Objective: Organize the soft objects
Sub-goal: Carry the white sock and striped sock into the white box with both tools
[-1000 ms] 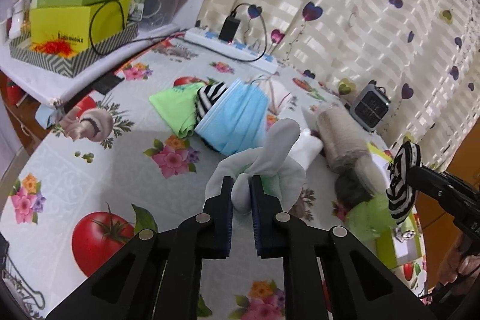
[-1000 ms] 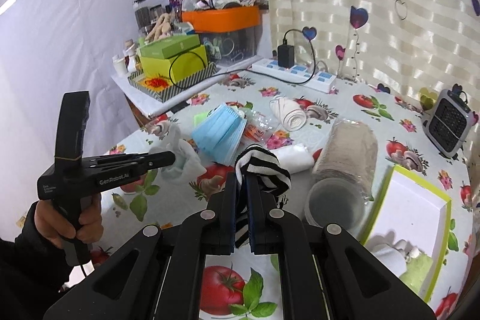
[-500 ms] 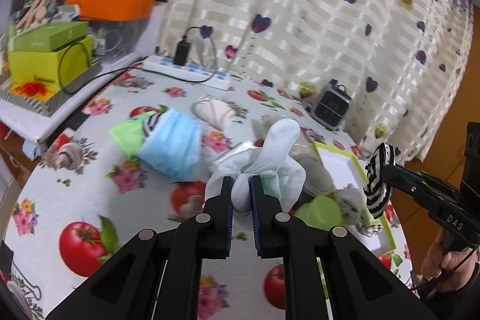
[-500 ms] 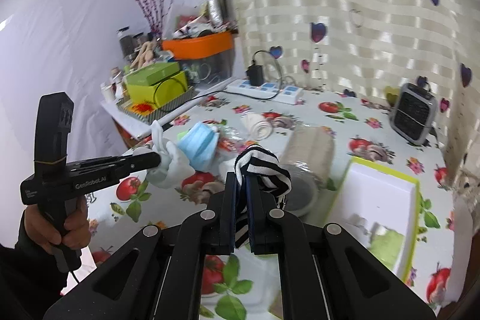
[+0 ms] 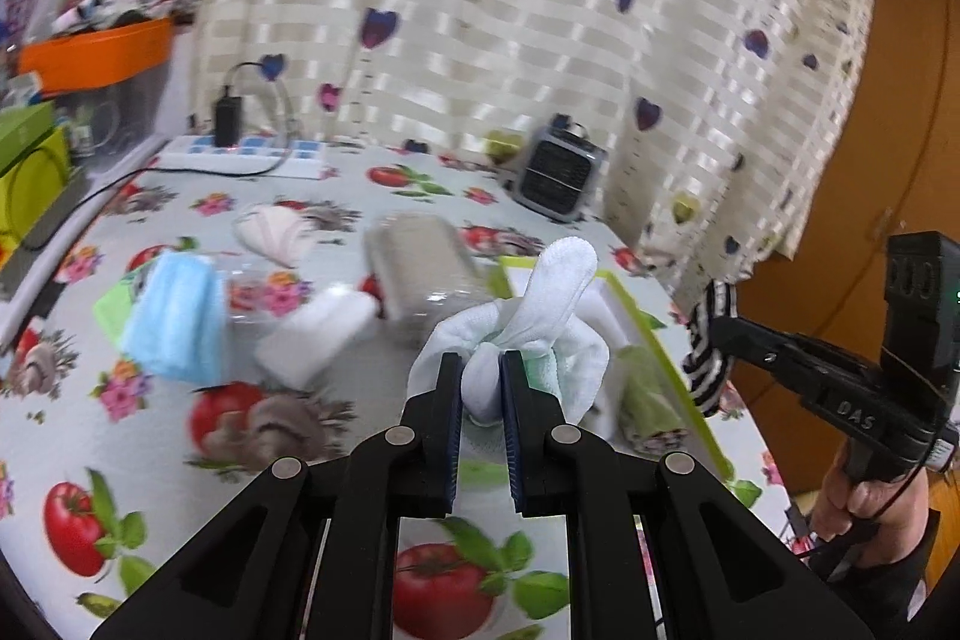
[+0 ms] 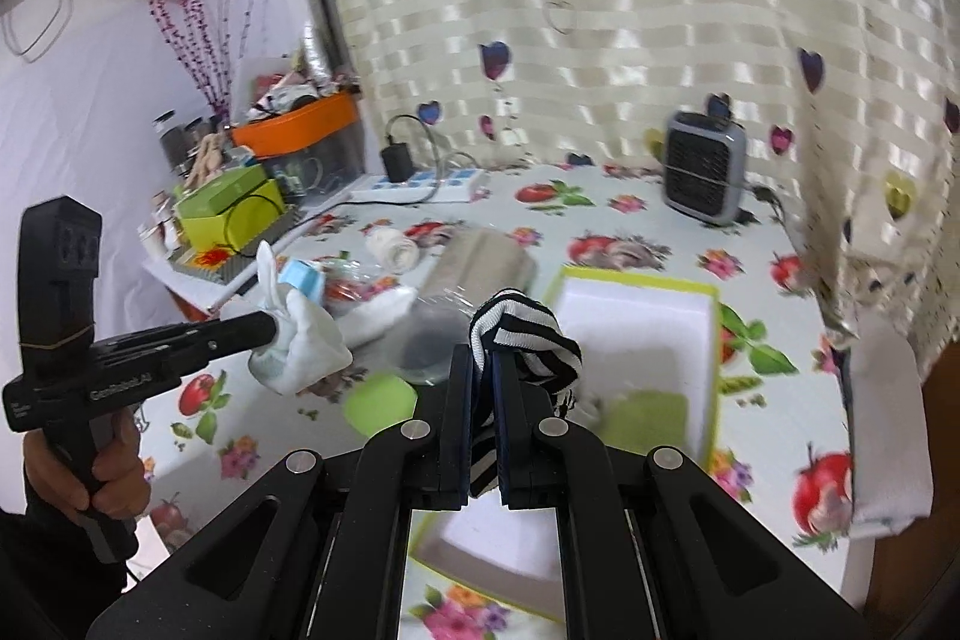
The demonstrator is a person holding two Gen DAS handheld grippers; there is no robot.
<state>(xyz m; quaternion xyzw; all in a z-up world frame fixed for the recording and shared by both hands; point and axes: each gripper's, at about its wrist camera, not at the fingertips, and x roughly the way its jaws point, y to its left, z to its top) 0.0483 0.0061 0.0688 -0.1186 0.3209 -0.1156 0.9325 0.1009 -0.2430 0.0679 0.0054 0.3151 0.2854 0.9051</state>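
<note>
White sock bundle is soft, light and squashy; left gripper pinches it at the knotted waist, airborne above the bench. Striped sock is limp and drapes, clamped at mid-fold in the right gripper, hanging over the green-rimmed box. Neither looks fragile or slippery. Best hold is probably a bunched fold; loose ends may snag the rim.
</note>
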